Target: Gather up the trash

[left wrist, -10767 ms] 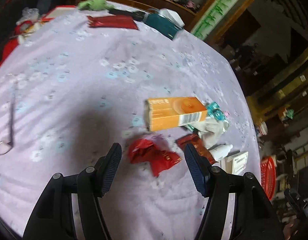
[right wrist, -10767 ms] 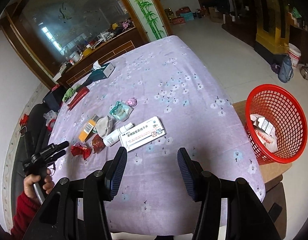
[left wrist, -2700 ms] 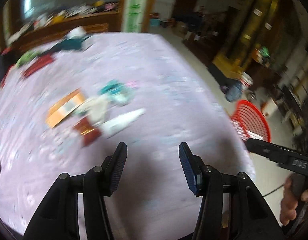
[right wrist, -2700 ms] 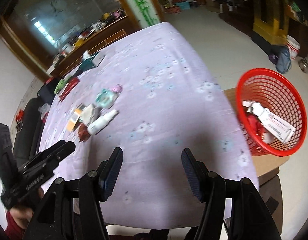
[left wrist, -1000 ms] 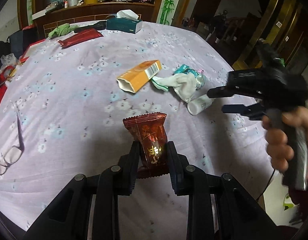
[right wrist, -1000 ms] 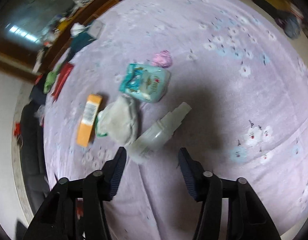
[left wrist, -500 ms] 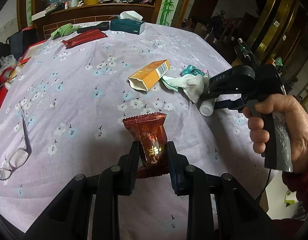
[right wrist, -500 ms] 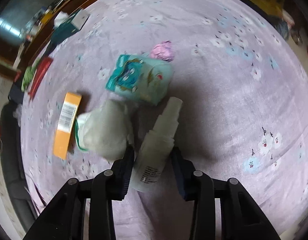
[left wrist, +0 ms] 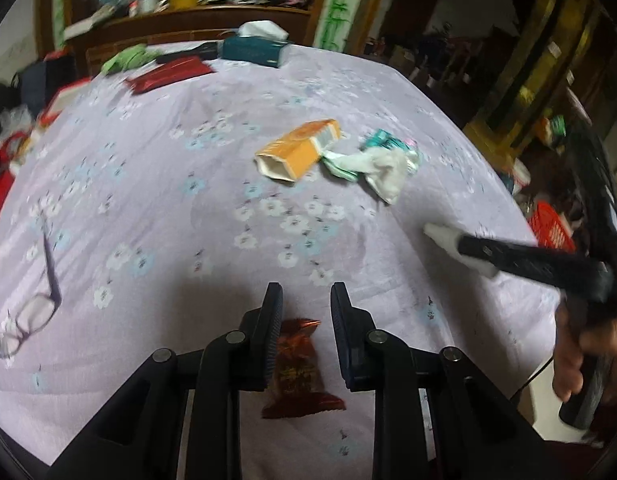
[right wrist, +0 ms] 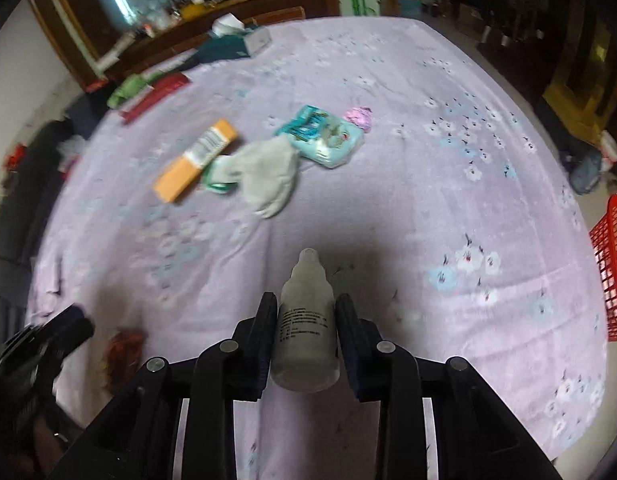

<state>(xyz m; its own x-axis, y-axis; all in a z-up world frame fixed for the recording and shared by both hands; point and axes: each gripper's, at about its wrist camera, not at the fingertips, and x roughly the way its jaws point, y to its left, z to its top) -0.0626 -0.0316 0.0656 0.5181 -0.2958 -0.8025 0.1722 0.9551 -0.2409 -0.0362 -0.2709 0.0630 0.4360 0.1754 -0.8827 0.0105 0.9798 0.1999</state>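
Bottle (right wrist: 306, 328) is clamped in the right gripper (right wrist: 306, 312) near the table's (right wrist: 428, 184) front edge; open cloth ahead. Left gripper (left wrist: 306, 304), parted, straddles a red wrapper (left wrist: 298, 372). Red basket (right wrist: 616, 276) right.

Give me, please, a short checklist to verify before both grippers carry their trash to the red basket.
1. Right gripper holds the bottle: ok, both fingers press on its body.
2. Left gripper holds the red wrapper: cannot tell. The wrapper sits low between the fingers and the picture is blurred.
3. Red basket located: ok, part of it shows beyond the table's right edge.
4. Way to that edge free: ok, only bare tablecloth lies between.
5. Table cleared of trash: not ok. The orange box, the crumpled cloth and the teal packet lie there.
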